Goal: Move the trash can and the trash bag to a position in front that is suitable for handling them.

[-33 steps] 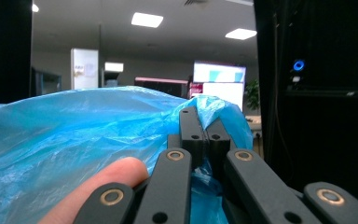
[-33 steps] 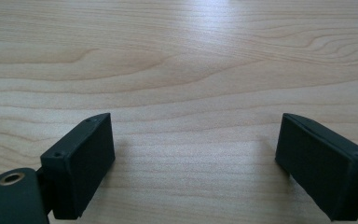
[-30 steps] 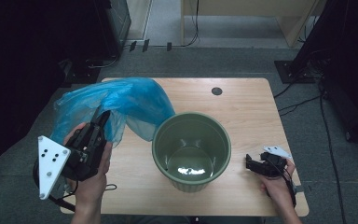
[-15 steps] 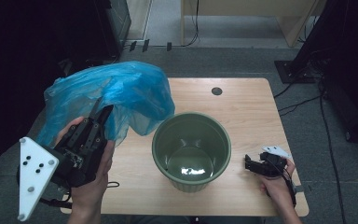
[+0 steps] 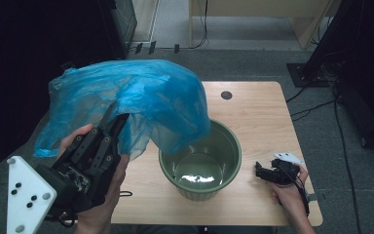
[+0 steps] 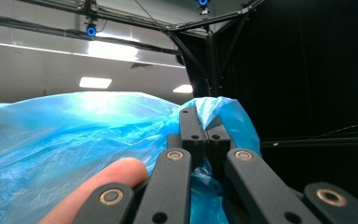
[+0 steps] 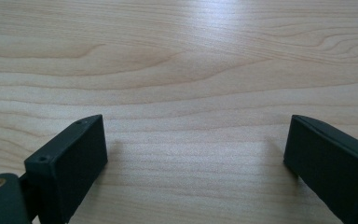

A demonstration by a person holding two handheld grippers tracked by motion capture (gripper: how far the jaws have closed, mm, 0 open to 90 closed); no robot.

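Dark curtains close in on every side of my pale wooden table (image 5: 268, 122), with grey carpet around it. My left gripper (image 5: 114, 124) has its jaws pressed together on a fold of the blue plastic bag (image 5: 141, 97) — in the left gripper view the film bunches out on both sides of the closed tips (image 6: 200, 135), and my fingertip (image 6: 107, 179) rests beside the linkage.

A second ago the bag lay slumped on the table just ahead of that gripper; now I have lifted it, and it has caught air and billowed into a wide dome above and ahead of the tips, its far edge hanging over the near rim of the green bucket (image 5: 224, 168). I judge this to be the shaking-open step, and it is working: the bag is now loose enough to find its mouth.

My right gripper (image 5: 262, 171) has not stirred — it rests on the table on the far side of the bucket from the bag, jaws wide apart over bare wood (image 7: 191, 93), holding nothing. I think it must next come across and take the opposite edge, so the mouth can be spread over the rim.
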